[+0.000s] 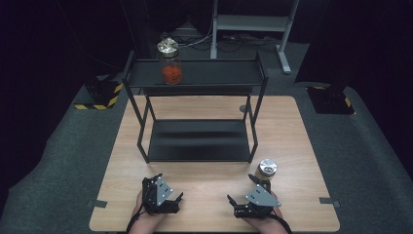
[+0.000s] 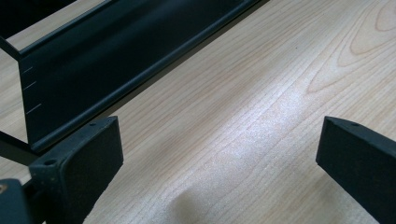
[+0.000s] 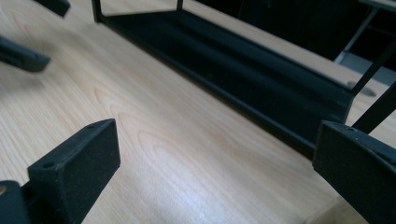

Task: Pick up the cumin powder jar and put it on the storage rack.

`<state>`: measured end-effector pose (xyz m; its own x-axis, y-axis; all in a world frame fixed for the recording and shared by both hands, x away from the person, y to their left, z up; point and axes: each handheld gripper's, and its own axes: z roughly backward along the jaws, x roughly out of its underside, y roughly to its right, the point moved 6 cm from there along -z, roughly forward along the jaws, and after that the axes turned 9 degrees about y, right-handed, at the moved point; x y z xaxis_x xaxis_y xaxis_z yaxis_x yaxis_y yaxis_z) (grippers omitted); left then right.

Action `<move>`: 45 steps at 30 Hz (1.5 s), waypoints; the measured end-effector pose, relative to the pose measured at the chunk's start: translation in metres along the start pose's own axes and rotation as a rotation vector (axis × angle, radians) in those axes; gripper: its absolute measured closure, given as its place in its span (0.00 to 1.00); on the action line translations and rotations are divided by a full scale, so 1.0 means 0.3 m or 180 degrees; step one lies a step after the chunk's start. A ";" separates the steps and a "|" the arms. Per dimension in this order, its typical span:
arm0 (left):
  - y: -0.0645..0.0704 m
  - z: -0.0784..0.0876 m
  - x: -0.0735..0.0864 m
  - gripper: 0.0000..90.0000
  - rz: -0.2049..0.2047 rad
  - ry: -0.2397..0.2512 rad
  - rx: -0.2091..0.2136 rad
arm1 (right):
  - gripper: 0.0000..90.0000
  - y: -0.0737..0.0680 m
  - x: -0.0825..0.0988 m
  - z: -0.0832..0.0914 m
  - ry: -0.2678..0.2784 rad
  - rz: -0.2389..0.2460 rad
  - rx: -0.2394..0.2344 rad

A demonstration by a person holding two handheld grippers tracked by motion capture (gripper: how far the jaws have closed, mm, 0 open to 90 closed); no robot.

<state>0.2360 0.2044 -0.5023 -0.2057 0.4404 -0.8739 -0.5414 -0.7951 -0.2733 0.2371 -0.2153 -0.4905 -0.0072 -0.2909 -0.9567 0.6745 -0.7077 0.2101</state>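
Our right gripper (image 1: 242, 201) sits low at the near edge of the table (image 1: 292, 146), with its two jaws wide apart and nothing between them. In the right gripper view we see bare wood between the black pads (image 3: 79, 163). Our left gripper (image 1: 168, 192) rests a little way off to the left, and its jaws are wide apart and empty too.

The small jar with the shiny lid (image 1: 267, 170) stands up straight on the table, just ahead of our right gripper and a bit out to its right side. It is very near that gripper, so near that from above they almost seem to meet, but we cannot tell if they touch. The jar is well apart from our left gripper. So we think the right hand is the one to take it.

Because the jar is tall and upright, we think the jaws should come at it from the side.

Farther out stands the black rack (image 1: 195, 141), with an empty bottom shelf. On its top shelf sits another jar (image 1: 170, 62) with something red inside.
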 end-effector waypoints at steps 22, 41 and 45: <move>-0.012 0.004 0.005 0.01 0.0099 0.0023 0.0022 | 0.00 0.055 -0.095 0.058 0.0245 -0.0062 -0.0051; -0.002 0.003 0.002 0.01 0.0003 0.0016 0.0040 | 0.00 0.112 -0.093 0.112 0.0299 -0.0065 0.0285; -0.005 0.002 0.002 0.01 0.0014 0.0012 0.0056 | 0.00 0.130 -0.080 0.117 0.0279 -0.0090 0.0371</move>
<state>0.2362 0.2062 -0.5021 -0.2051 0.4354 -0.8766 -0.5549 -0.7895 -0.2623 0.2377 -0.2584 -0.4523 0.0430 -0.2160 -0.9754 0.5847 -0.7862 0.1999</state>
